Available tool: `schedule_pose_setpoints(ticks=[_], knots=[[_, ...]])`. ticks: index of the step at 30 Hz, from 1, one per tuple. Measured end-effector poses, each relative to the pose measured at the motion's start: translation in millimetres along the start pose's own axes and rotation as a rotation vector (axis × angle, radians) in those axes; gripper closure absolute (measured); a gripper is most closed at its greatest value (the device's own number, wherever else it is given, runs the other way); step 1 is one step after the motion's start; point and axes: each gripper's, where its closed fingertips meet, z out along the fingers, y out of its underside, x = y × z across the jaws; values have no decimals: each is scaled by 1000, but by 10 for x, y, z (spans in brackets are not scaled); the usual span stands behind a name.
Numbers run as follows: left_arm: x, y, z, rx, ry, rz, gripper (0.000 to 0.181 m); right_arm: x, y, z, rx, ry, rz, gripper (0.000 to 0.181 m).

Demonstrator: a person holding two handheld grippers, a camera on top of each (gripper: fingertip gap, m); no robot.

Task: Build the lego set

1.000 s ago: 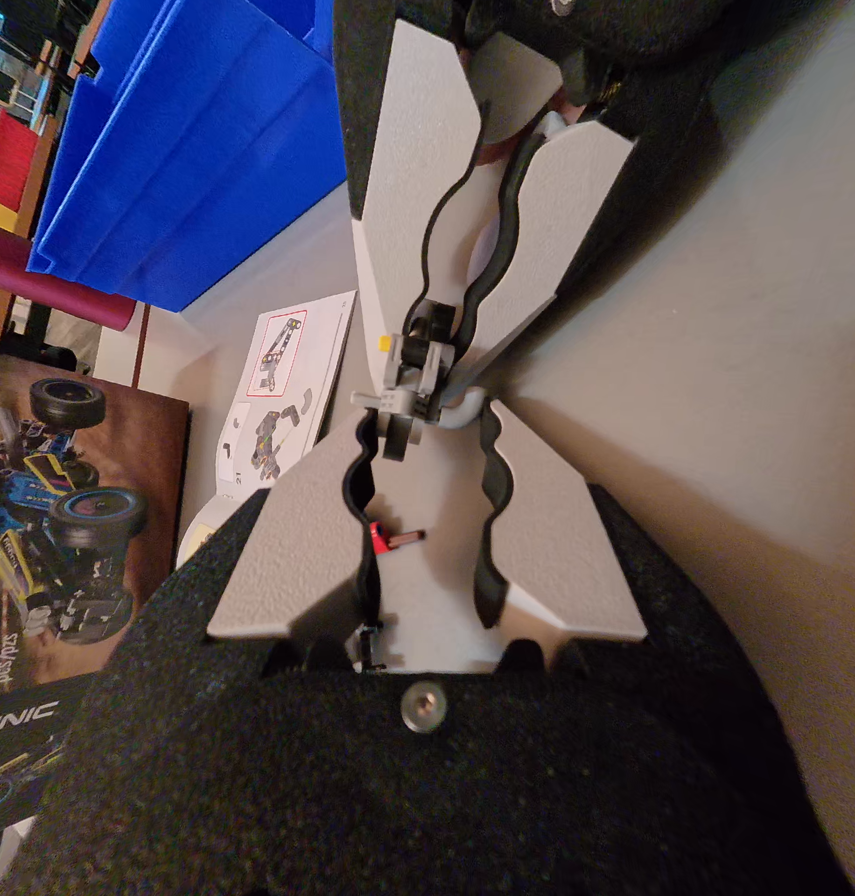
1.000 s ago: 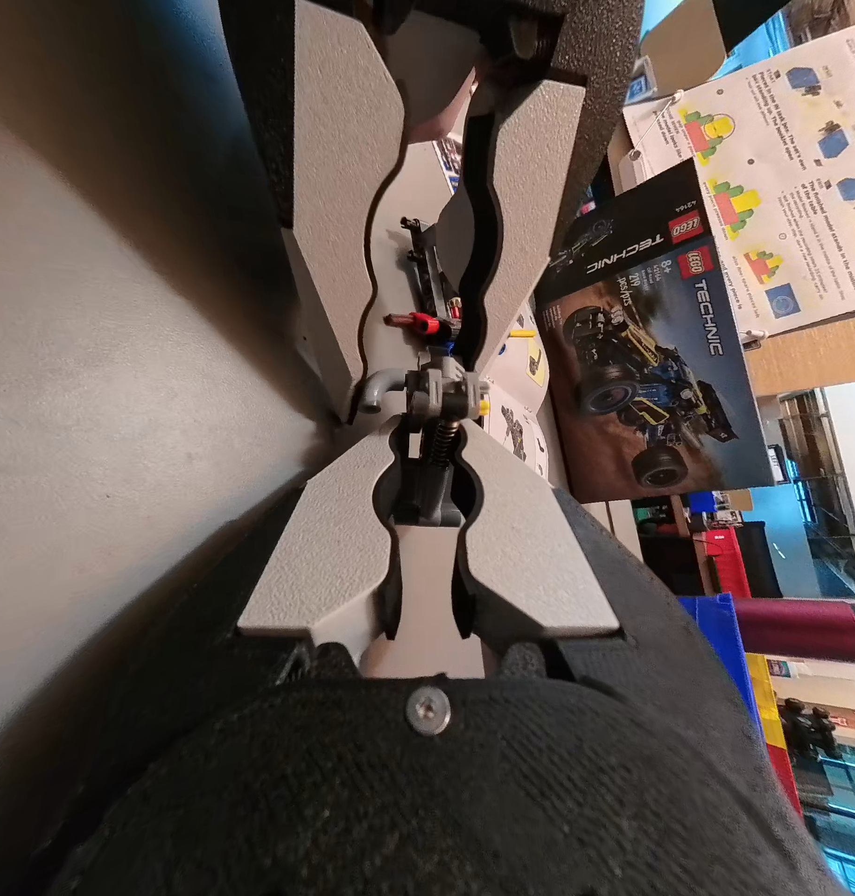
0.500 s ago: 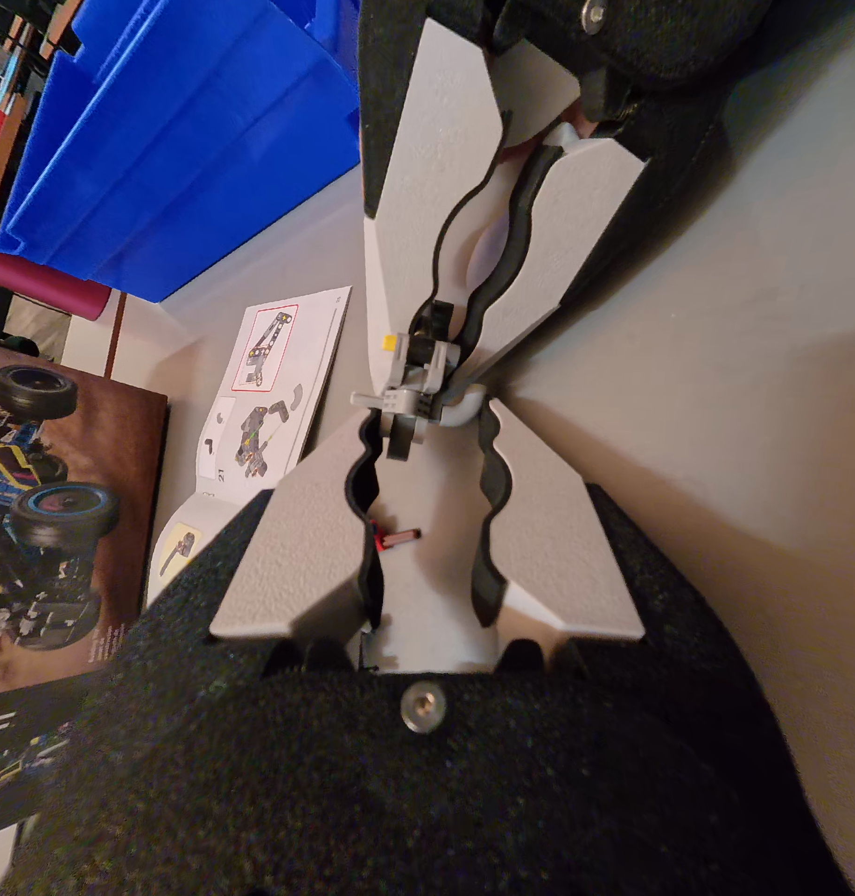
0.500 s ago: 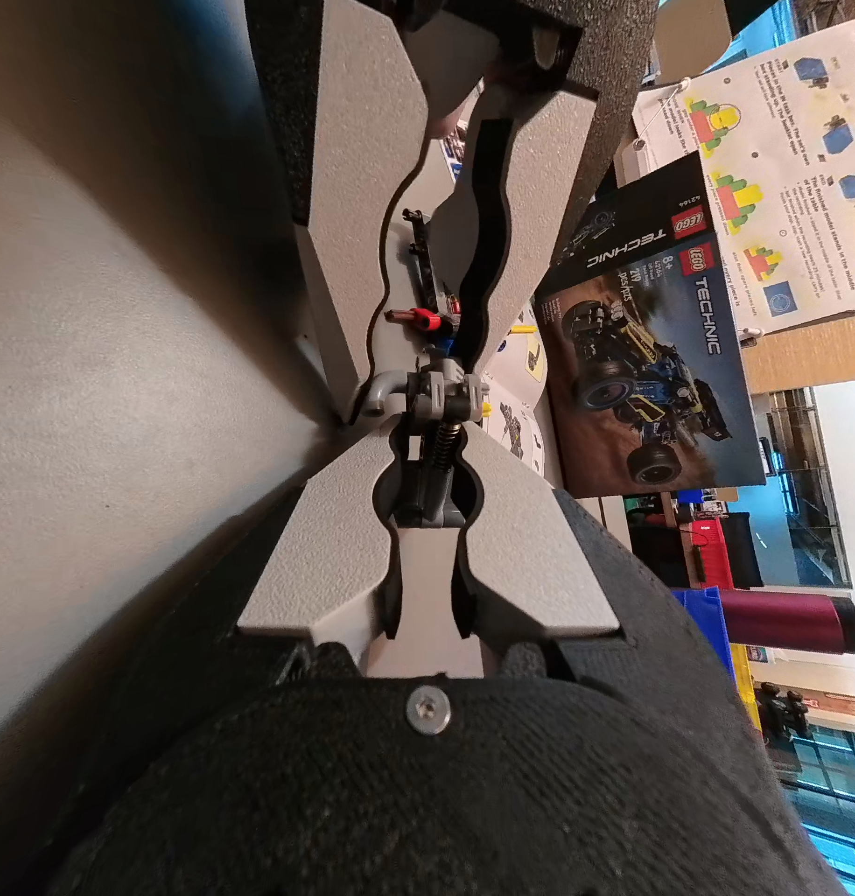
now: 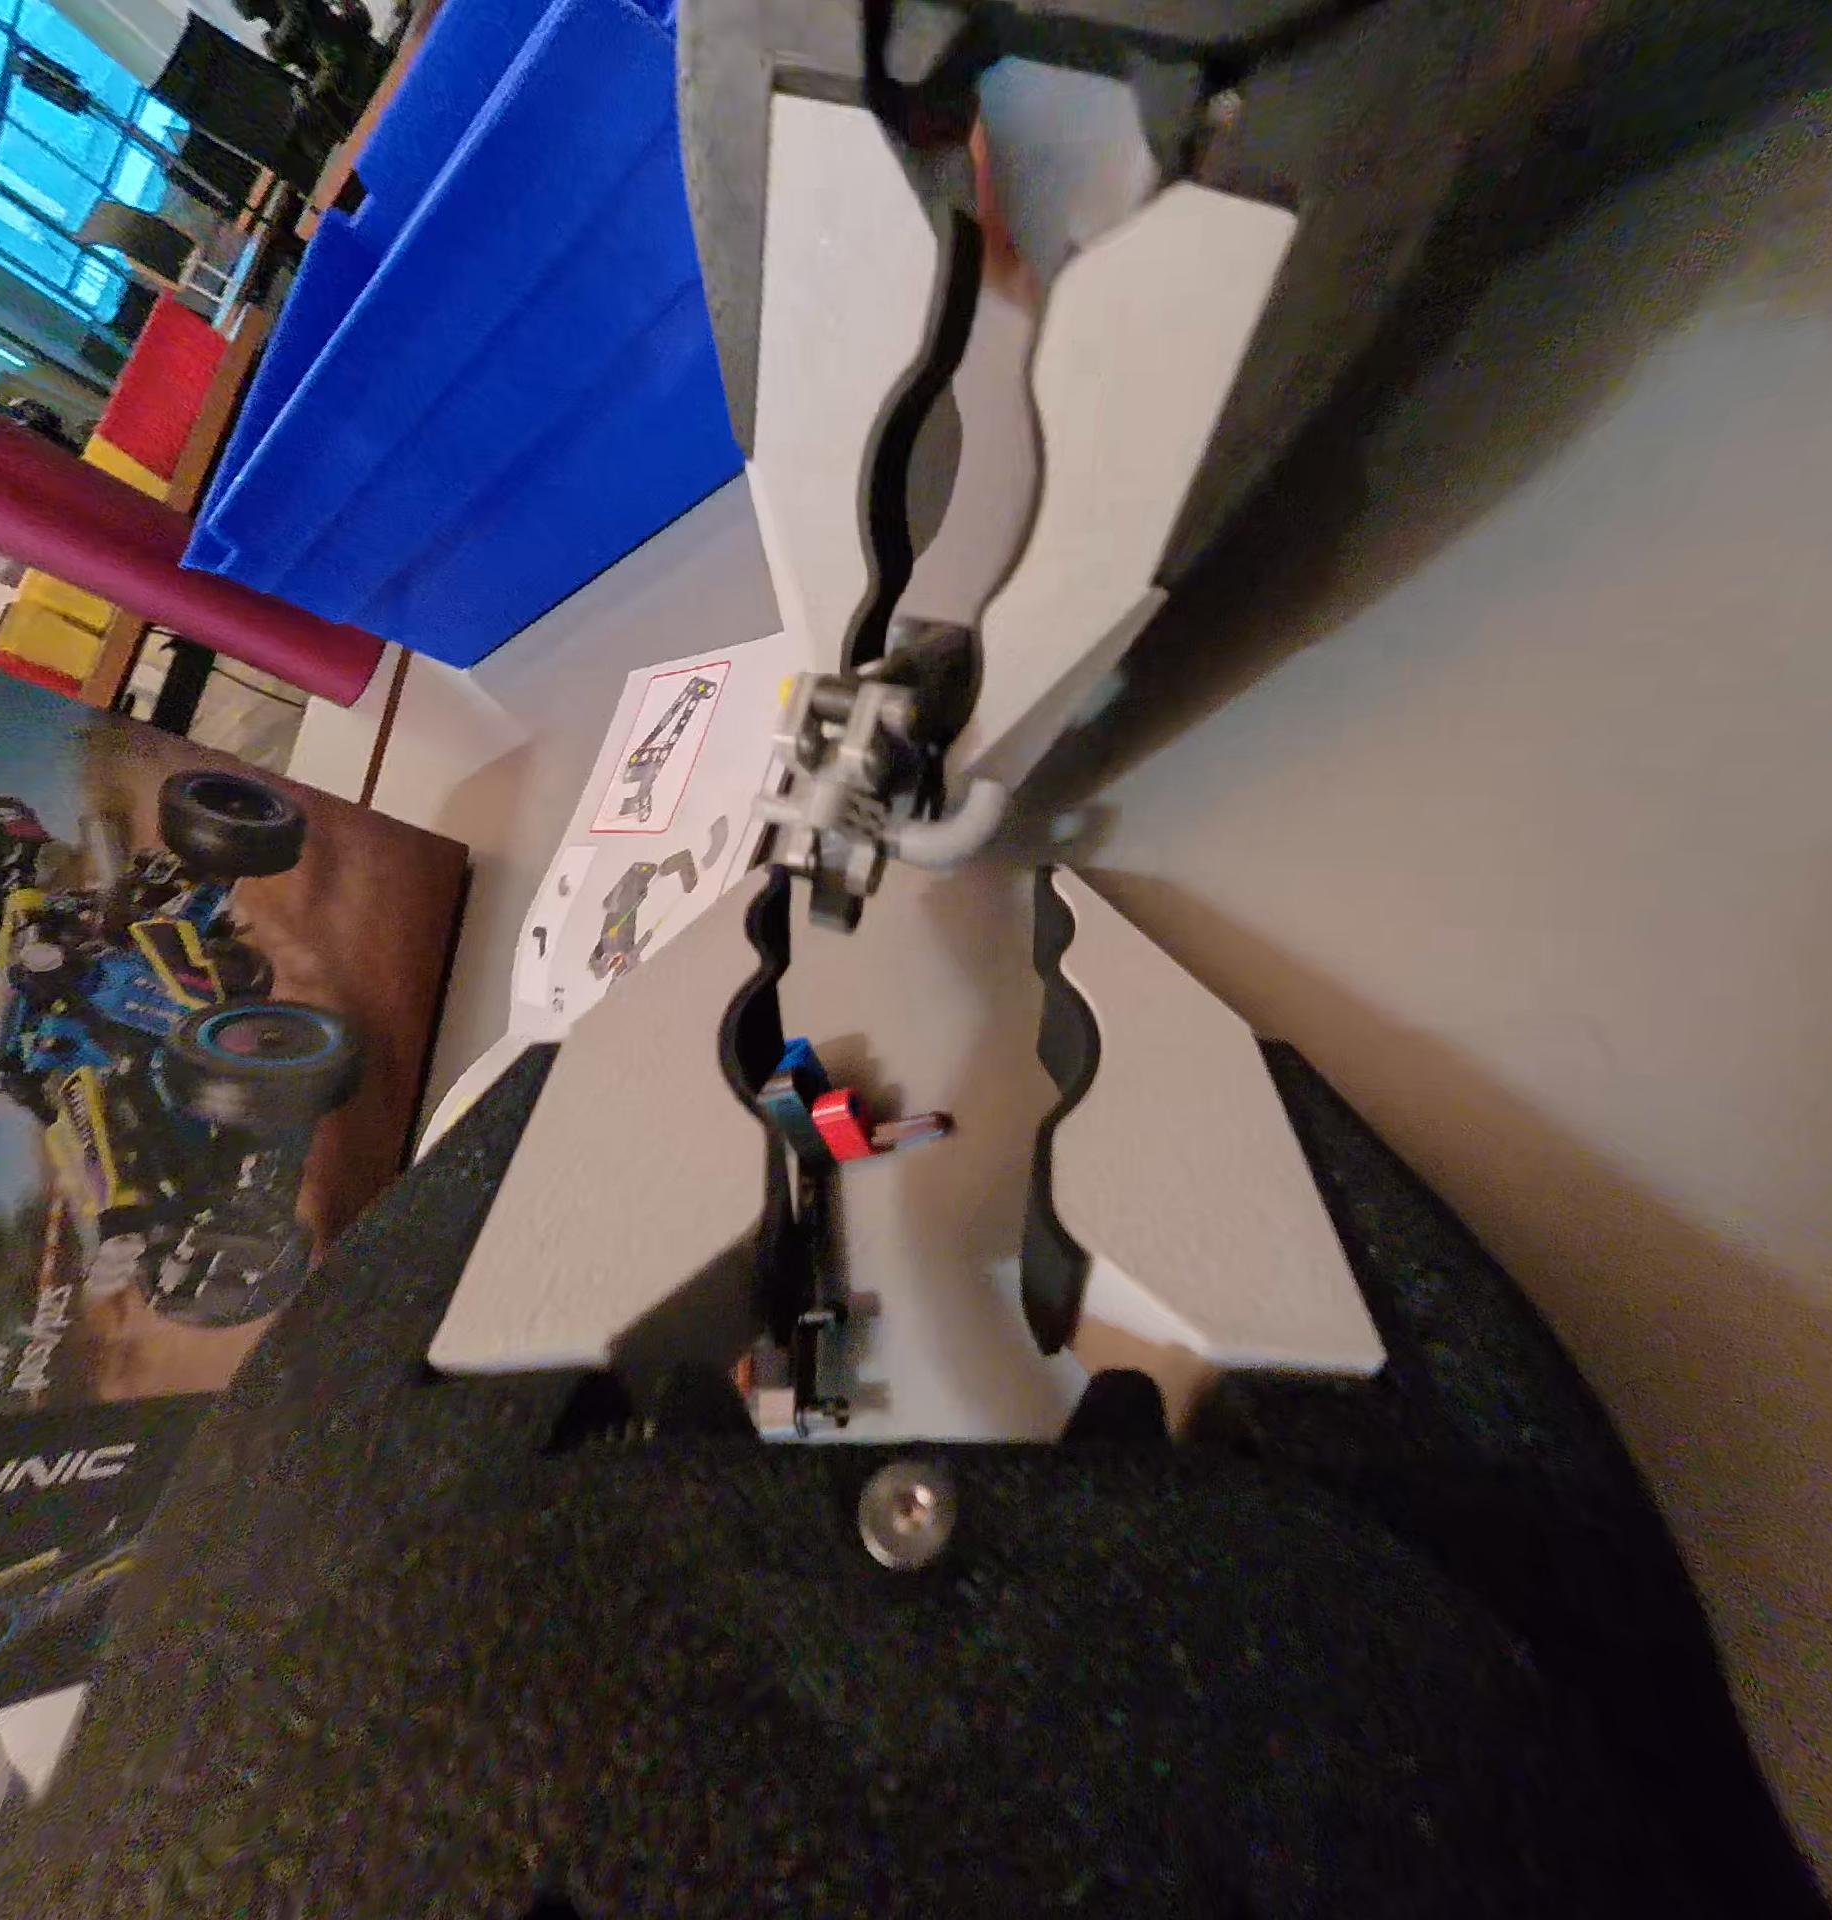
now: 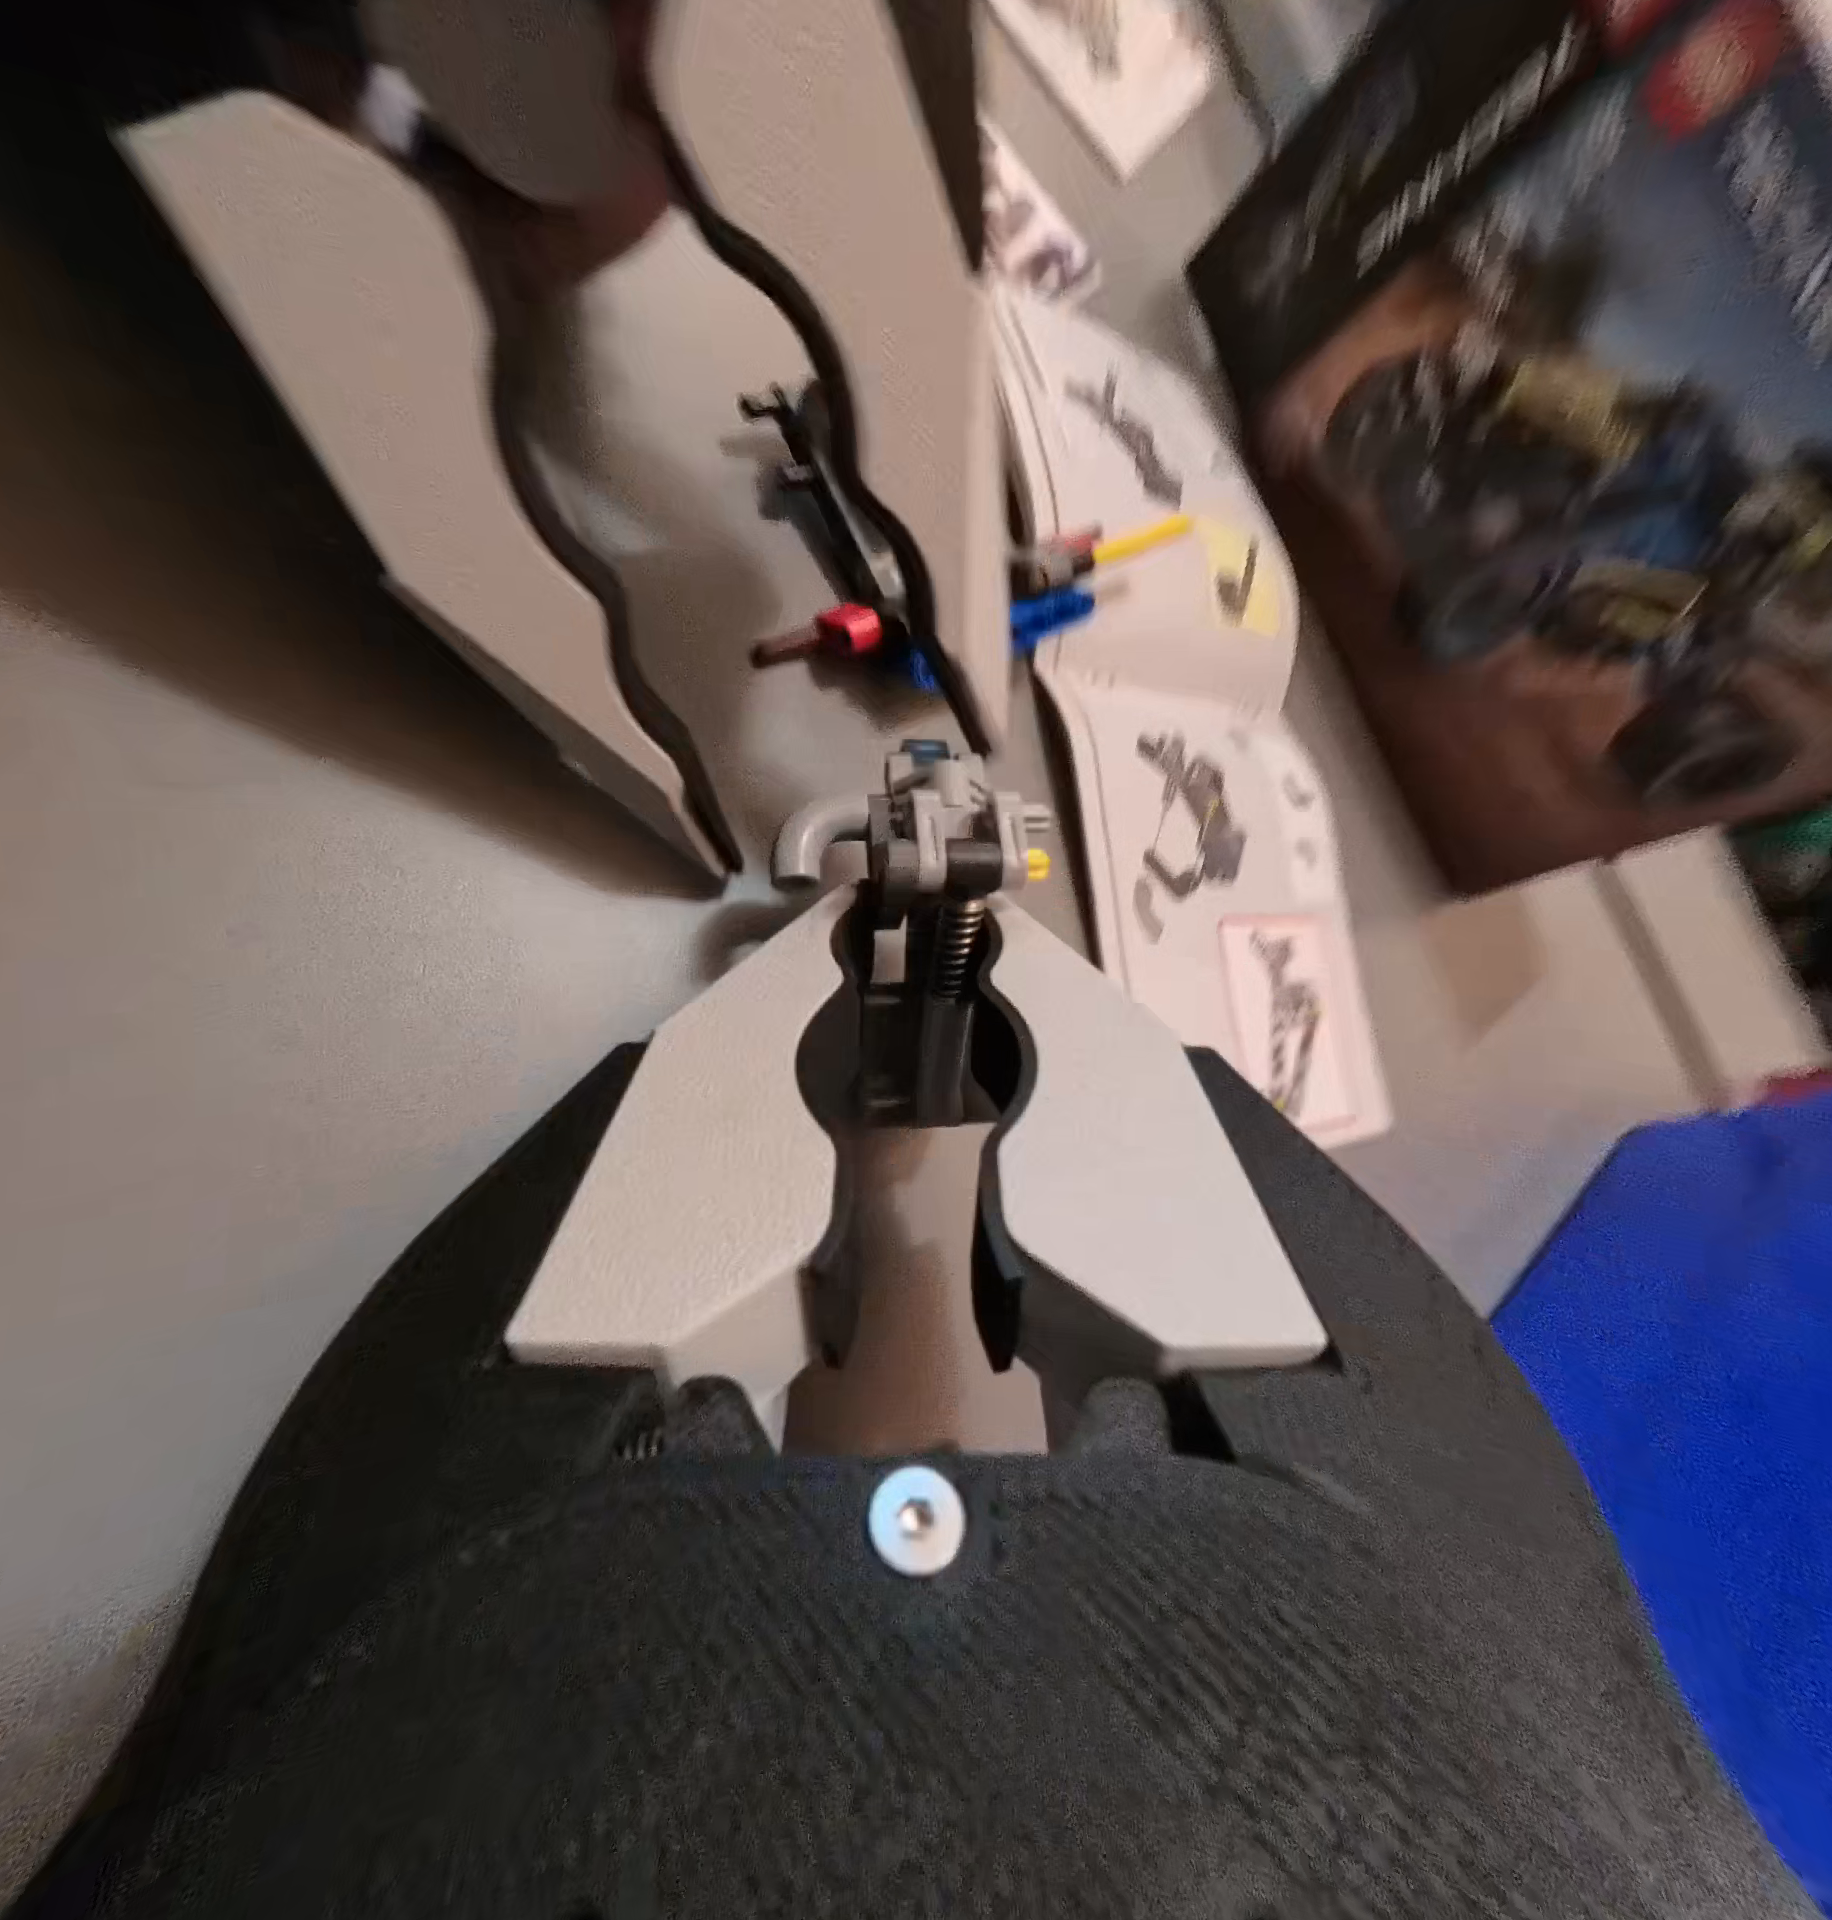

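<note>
Two grippers meet over a pale grey tabletop [image 5: 1514,935]: the right gripper [image 6: 917,914] is clamped on a grey lego assembly [image 6: 927,831], while the left gripper [image 5: 912,883] stands wide apart, empty. An instruction booklet [image 5: 642,831], the set's box [image 5: 164,1039], blue bins [image 5: 476,364] and a red-tipped part [image 5: 850,1122] lie nearby.

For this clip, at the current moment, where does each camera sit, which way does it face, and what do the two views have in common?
Left wrist view: rides the left gripper, looking along its open fingers at the grey assembly and the opposing right gripper; instruction booklet, set box, blue bins to the left.
Right wrist view: rides the right gripper, shut on the grey assembly, facing the left gripper; the picture is motion-blurred.
Shared: the assembly, both grippers, red pin, booklet, box.
</note>
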Motion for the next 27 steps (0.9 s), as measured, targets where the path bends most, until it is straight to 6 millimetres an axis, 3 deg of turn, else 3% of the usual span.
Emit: schedule_pose_setpoints(ticks=[2,5,9,14,17,20,21,23,25,27], knots=[[-6,20,-28,-5,-19,12,137,-42,159,-43,-114,-96,174,168],[-21,71,-42,-46,-36,40,139,-63,235,-113,-158,-154,364,169],[-71,65,-125,-47,-42,30,142,36,299,-123,-175,-89,419,155],[-274,-65,-285,62,4,-224,151,30,372,-212,-196,-102,454,144],[-396,-100,-133,-78,85,-117,154,-44,407,-290,-202,-170,490,139],[-504,91,198,-303,258,22,138,-192,311,-318,-148,-290,514,128],[-524,154,299,-333,326,48,140,-223,284,-332,-139,-320,527,128],[-514,311,430,-413,469,33,135,-316,220,-380,-103,-397,551,128],[-517,340,511,-419,553,-9,137,-392,166,-436,-69,-466,586,122],[-522,384,517,-445,591,-24,138,-377,240,-496,-99,-459,553,119]])
